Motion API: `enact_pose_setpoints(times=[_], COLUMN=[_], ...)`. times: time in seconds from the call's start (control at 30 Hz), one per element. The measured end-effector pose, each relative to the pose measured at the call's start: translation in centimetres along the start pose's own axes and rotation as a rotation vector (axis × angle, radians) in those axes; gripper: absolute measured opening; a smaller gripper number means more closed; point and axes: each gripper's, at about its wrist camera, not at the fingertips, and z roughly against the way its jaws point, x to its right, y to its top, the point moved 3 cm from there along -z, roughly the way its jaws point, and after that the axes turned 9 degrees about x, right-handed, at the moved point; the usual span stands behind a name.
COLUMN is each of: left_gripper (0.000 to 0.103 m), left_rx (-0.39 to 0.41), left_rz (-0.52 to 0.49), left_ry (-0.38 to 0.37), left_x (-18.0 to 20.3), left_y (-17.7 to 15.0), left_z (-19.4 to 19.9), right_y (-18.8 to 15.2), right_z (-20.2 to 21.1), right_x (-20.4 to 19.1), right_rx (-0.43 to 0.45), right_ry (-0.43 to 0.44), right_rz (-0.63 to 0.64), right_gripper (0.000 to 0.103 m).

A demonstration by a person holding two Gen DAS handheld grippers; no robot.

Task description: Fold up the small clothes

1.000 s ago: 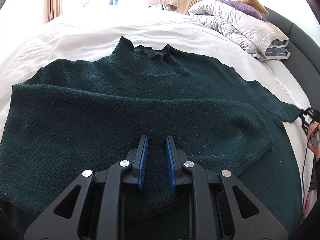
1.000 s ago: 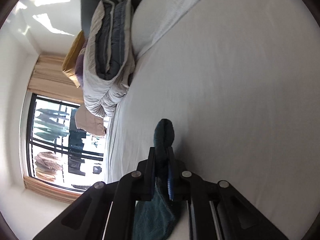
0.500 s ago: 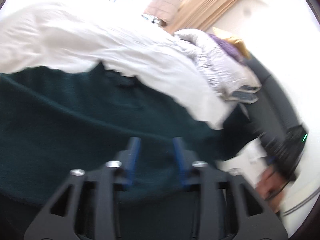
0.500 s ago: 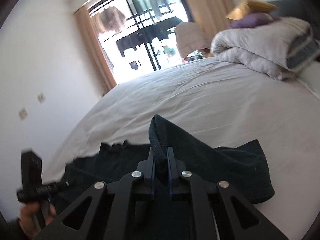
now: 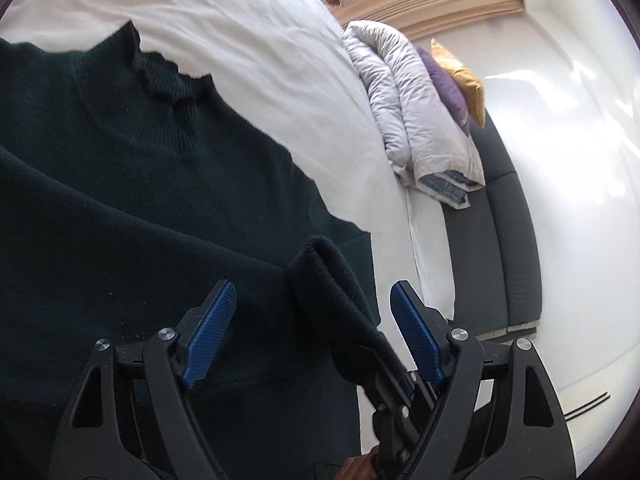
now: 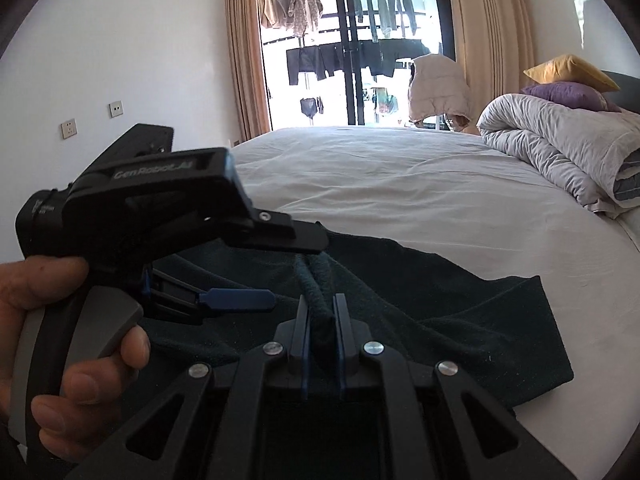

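A dark green knit sweater (image 5: 132, 200) lies flat on the white bed (image 5: 248, 32), collar toward the far side. My right gripper (image 6: 320, 308) is shut on the sleeve cuff (image 6: 316, 280) and holds it lifted over the sweater body (image 6: 440, 312). In the left wrist view that cuff (image 5: 324, 276) stands up between the blue pads (image 5: 212, 328) of my left gripper (image 5: 314, 332), with the right gripper (image 5: 396, 392) coming in from below. The left jaws are opening and wide apart, and neither pad touches the cuff. From the right wrist, the left gripper (image 6: 296, 270) appears side-on, held by a hand (image 6: 80, 380).
A rolled grey duvet (image 6: 560, 152) with a purple pillow (image 6: 568, 94) and a yellow pillow (image 6: 568, 72) lies at the right by the dark headboard (image 5: 492, 240). Beyond the bed's far edge are a beige jacket (image 6: 438, 88), curtains and a glass door (image 6: 352, 40).
The right gripper has swung round and carried the sleeve cuff over the sweater body. The left gripper has turned to the right and spread its jaws, and the cuff now stands between them.
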Motion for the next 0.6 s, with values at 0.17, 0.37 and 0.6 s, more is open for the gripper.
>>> enact_pose_setpoints(times=[0.17,0.37,0.6], left_gripper=[0.079,0.024,0.008], left_rx=[-0.067,-0.125,-0.073], left_rz=[-0.004,0.065,0.025], left_ry=[0.038,0.001,0.031], left_x=[-0.1,-2.1,-2.9], left_y=[-0.5,-2.0,-2.0], left_z=[-2.5,-5.5,-5.3], right_y=[-1.1,-1.6,-1.9], right_z=[-0.3,-0.2,2.9], right_x=[-1.7,-2.6,0.7], right_rx=[-0.011,-0.011,0.005], right_ry=[-0.001,0.040,0.101], right_rz=[0.075,0.089,-0.102], right_gripper=[0.011,0.017,0.039])
